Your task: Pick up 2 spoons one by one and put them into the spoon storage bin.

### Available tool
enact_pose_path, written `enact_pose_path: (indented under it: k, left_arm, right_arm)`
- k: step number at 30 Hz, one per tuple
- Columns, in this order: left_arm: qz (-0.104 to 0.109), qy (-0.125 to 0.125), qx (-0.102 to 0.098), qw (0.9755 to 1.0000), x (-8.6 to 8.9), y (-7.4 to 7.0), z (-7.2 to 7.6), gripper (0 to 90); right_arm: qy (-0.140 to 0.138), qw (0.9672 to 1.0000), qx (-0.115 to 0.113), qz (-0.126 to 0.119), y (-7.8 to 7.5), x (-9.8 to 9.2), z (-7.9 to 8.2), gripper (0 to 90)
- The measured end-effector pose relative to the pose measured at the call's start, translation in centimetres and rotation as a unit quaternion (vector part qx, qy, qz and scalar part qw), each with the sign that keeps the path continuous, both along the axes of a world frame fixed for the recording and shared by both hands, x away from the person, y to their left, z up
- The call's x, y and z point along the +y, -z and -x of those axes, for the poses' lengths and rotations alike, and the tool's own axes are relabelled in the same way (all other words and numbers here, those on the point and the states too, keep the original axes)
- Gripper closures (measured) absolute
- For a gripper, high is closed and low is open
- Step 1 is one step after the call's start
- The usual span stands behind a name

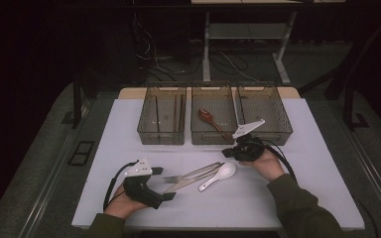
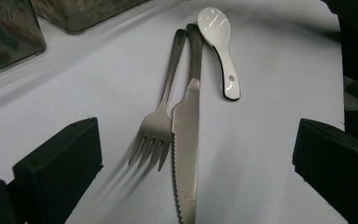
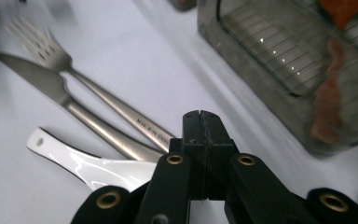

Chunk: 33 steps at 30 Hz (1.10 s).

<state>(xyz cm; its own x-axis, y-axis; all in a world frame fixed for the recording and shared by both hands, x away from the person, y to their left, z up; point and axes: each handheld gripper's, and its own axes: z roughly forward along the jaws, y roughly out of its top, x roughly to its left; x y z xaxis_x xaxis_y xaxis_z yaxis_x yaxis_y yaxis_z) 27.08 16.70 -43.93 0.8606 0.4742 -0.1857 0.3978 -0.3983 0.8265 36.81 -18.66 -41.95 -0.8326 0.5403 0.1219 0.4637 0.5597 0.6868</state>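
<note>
White ceramic spoon [image 1: 219,175] lies on the white table [image 1: 322,198], its bowl toward the right gripper [image 1: 226,151] and its handle pointing to the person. Just beside it, a steel fork [image 2: 158,126] and a serrated knife [image 2: 185,140] lie side by side and touch along their handles, so the three pieces make one small heap in front of the three clear bins [image 1: 268,130]. The middle bin already holds a wooden spoon [image 1: 209,119], which suggests that each bin takes one kind of cutlery.

The right gripper hangs just above the ceramic spoon's bowl with its jaws pressed together and nothing between them. It probably must open before it can take the spoon. The left gripper [image 1: 171,196] rests near the fork's tines with jaws spread wide and empty, perhaps waiting for its turn.
</note>
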Motion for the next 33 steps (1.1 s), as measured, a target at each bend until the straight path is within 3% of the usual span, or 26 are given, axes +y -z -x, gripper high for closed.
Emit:
enact_pose_path:
  k: [8, 19, 33]
  left_arm:
    - [-0.001, 0.002, 0.0, 1.0, 0.0, 0.0, 0.0, 0.5]
    - [-0.001, 0.003, -0.001, 1.0, 0.0, 0.0, 0.0, 0.5]
    - [-0.001, 0.003, 0.0, 1.0, 0.0, 0.0, 0.0, 0.5]
  right_arm:
    - [-0.016, 0.9993, 0.012, 0.033, 1.3, 1.2, 0.4, 89.0]
    - [-0.018, 0.999, 0.011, 0.039, 1.5, 0.8, 0.9, 89.0]
    - [-0.034, 0.998, 0.027, 0.047, 1.4, 0.2, 1.8, 89.0]
